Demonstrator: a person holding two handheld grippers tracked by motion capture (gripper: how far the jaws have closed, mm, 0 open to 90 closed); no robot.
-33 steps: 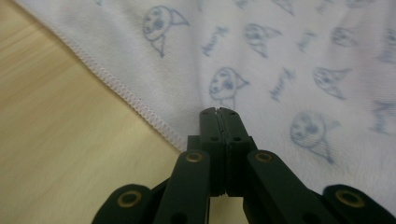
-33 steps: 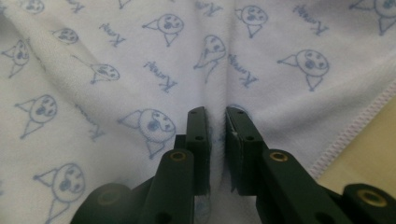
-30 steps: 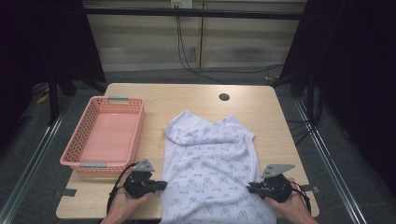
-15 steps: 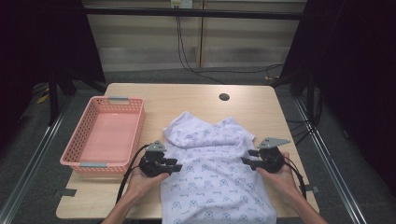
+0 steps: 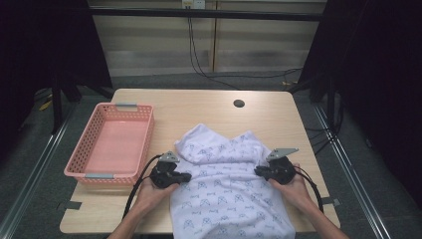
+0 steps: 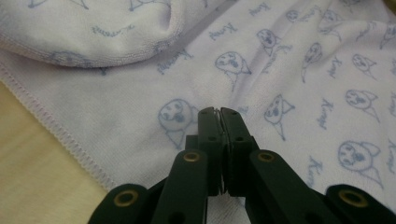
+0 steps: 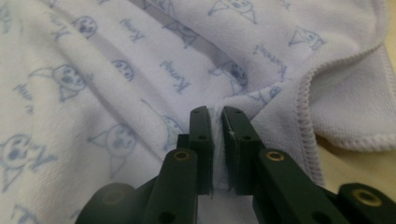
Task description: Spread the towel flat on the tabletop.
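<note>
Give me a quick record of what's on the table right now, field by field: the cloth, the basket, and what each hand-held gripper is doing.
cloth: white towel with blue animal-face print, spread on the table, its far part folded over toward the person
basket: pink basket, nothing inside, on the table's left side, beside the towel
left hand-held gripper: jaws closed at the towel's left edge; a thin bit of fabric seems pinched
right hand-held gripper: jaws shut on a fold of towel near its right edge
table hole: small dark round hole near the far edge

wooden table (image 5: 209,112) | grey carpet floor (image 5: 35,164) | dark curtains (image 5: 45,45)
</note>
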